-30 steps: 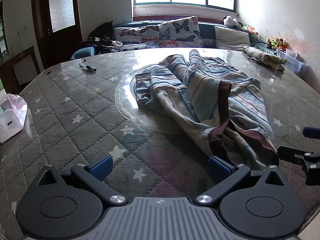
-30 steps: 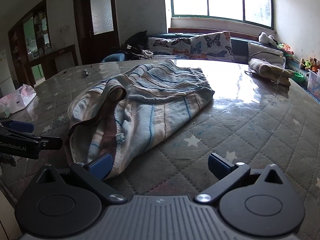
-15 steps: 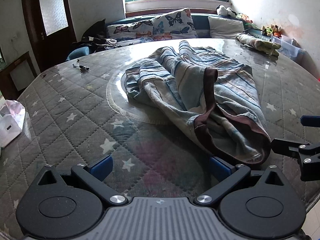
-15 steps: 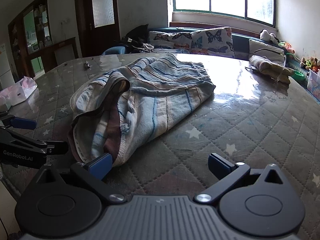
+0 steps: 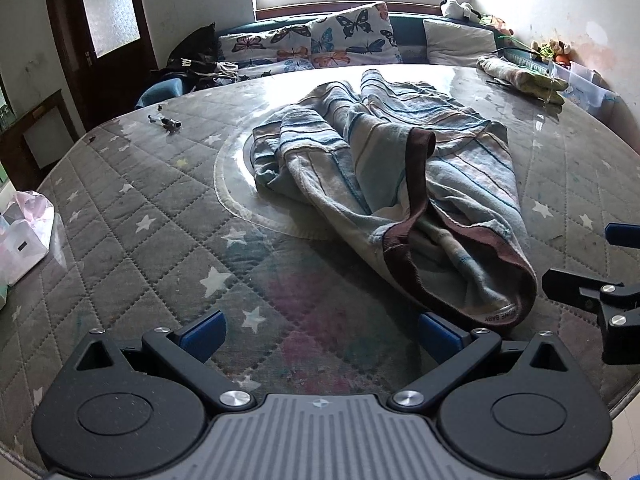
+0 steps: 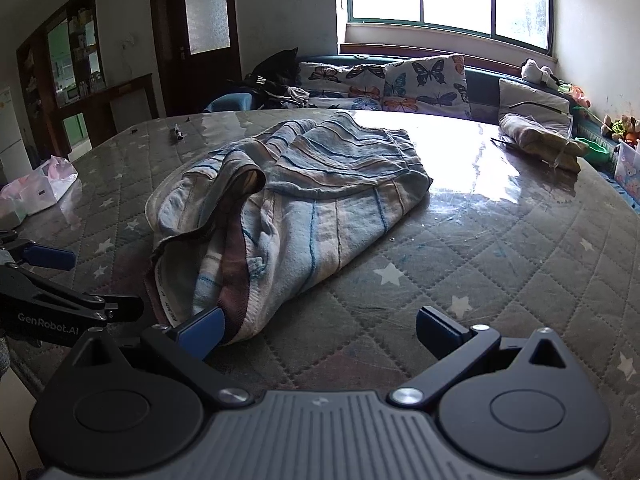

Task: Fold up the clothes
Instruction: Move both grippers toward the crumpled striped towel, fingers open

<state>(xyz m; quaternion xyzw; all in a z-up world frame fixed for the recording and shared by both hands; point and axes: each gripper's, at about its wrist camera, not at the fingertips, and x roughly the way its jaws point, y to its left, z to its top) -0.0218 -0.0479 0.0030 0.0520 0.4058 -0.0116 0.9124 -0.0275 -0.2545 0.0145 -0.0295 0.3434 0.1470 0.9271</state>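
Note:
A crumpled blue, beige and brown striped garment [image 5: 400,184] lies on the round table, its brown waistband nearest me; it also shows in the right wrist view [image 6: 304,208]. My left gripper [image 5: 320,332] is open and empty, low over the table just left of the waistband. My right gripper [image 6: 318,330] is open and empty, its left finger [image 6: 202,330] at the waistband's edge. Each gripper shows at the edge of the other's view: the right one [image 5: 600,292], the left one [image 6: 60,300].
The table [image 5: 120,216] has a grey quilted star cloth under glass. A white plastic bag [image 5: 24,236] sits at the left edge, small dark items [image 5: 166,122] far left, folded cloth [image 5: 520,76] far right. A sofa with butterfly cushions [image 5: 320,44] stands behind.
Both grippers have drawn back a little and risen slightly; the garment looks a bit farther off. The garment has not moved and both grippers stay open.

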